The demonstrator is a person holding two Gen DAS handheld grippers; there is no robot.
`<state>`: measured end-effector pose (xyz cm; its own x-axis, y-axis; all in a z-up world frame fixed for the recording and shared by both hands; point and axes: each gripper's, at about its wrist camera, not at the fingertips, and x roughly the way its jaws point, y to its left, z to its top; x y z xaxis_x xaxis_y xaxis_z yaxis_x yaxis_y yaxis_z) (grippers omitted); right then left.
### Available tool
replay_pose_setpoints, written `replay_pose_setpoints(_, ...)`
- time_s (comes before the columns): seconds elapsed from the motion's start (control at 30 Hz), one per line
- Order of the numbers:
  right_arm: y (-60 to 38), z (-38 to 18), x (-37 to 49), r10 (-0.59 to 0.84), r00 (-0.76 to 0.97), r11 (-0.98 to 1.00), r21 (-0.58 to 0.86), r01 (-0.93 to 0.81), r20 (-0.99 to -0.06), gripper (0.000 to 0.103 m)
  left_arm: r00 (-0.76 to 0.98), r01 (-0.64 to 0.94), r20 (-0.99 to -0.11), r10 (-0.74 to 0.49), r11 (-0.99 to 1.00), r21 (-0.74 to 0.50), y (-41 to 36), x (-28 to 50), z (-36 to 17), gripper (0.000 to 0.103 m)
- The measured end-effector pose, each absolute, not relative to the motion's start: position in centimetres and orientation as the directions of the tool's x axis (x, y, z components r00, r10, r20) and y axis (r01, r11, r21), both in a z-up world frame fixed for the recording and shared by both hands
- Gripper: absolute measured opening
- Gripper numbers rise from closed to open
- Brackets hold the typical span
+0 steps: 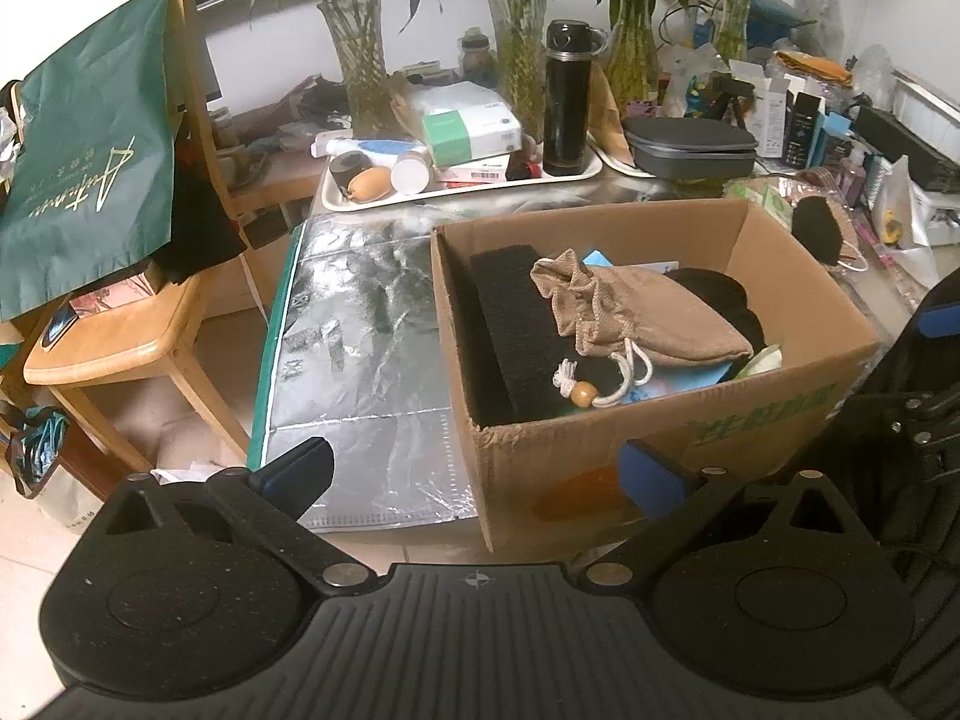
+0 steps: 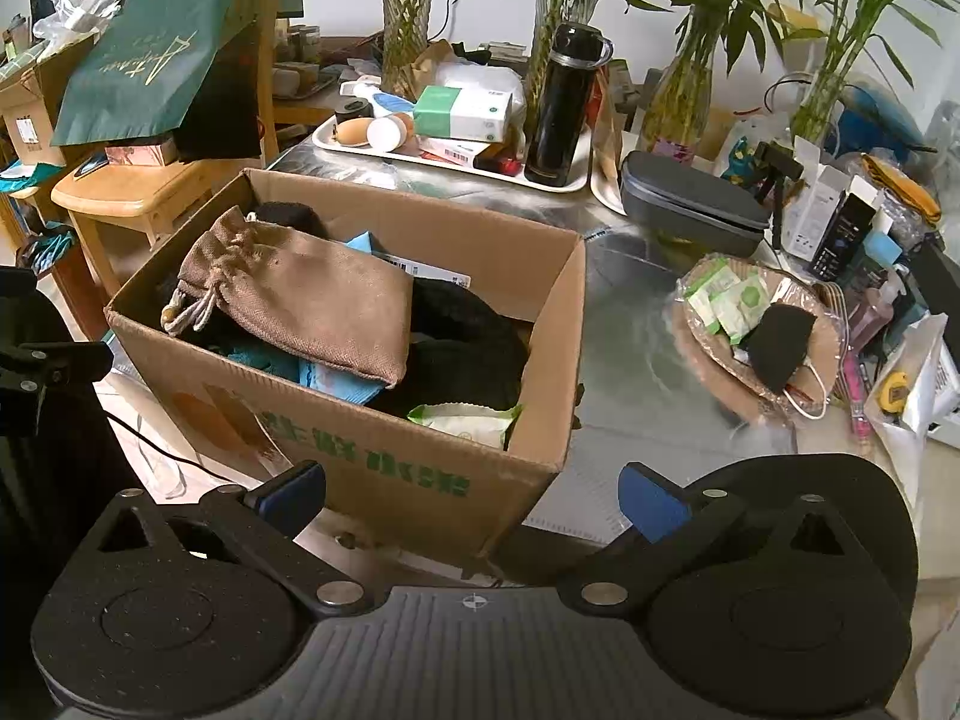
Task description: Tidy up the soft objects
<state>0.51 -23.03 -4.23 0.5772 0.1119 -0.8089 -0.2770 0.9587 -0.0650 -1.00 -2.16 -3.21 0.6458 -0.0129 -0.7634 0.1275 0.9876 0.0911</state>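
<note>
An open cardboard box (image 1: 660,438) (image 2: 396,480) stands on the foil-covered table. A tan drawstring pouch (image 1: 636,312) (image 2: 318,306) lies on top of its contents, beside a black foam block (image 1: 516,324), black cloth (image 2: 468,348), a blue cloth (image 2: 342,384) and a green-and-white wipes packet (image 2: 468,423). My left gripper (image 1: 477,477) hangs open in front of the box's near left corner, holding nothing. Open and empty too, my right gripper (image 2: 474,498) hovers before the box's near right corner. A black face mask (image 2: 780,345) rests on a clear bag of packets (image 2: 726,300) to the right.
A white tray (image 1: 456,189) (image 2: 444,159) with a black flask (image 1: 567,102) (image 2: 561,108), a tissue box and bottles sits behind the box. Glass vases with bamboo line the back. A wooden chair (image 1: 120,336) bearing a green bag stands left. Clutter fills the right edge.
</note>
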Motion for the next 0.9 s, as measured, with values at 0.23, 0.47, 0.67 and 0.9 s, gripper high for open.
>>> replay_pose_setpoints(0.23,-23.07,-3.93,0.65,0.113,0.584,0.958,-0.067,-0.278,-0.804,0.103,0.647,0.128,-0.762,-0.013,0.987,0.092,-2.25,-0.99,-3.17,0.103)
replay_pose_setpoints(0.47,-22.9,-3.92,0.66,0.113,0.587,0.96,-0.065,-0.273,-0.802,0.103,0.65,0.131,-0.76,-0.014,0.987,0.094,-2.32,-0.95,-3.05,0.103)
replay_pose_setpoints(0.67,-23.05,-3.84,0.69,0.113,0.59,0.962,-0.06,-0.266,-0.799,0.103,0.648,0.132,-0.762,-0.016,0.987,0.091,-2.46,-0.95,-3.03,0.103)
replay_pose_setpoints(0.9,-23.19,-3.78,0.82,0.113,0.589,0.964,-0.056,-0.261,-0.8,0.103,0.646,0.134,-0.763,-0.017,0.987,0.092,-2.53,-0.99,-3.06,0.103)
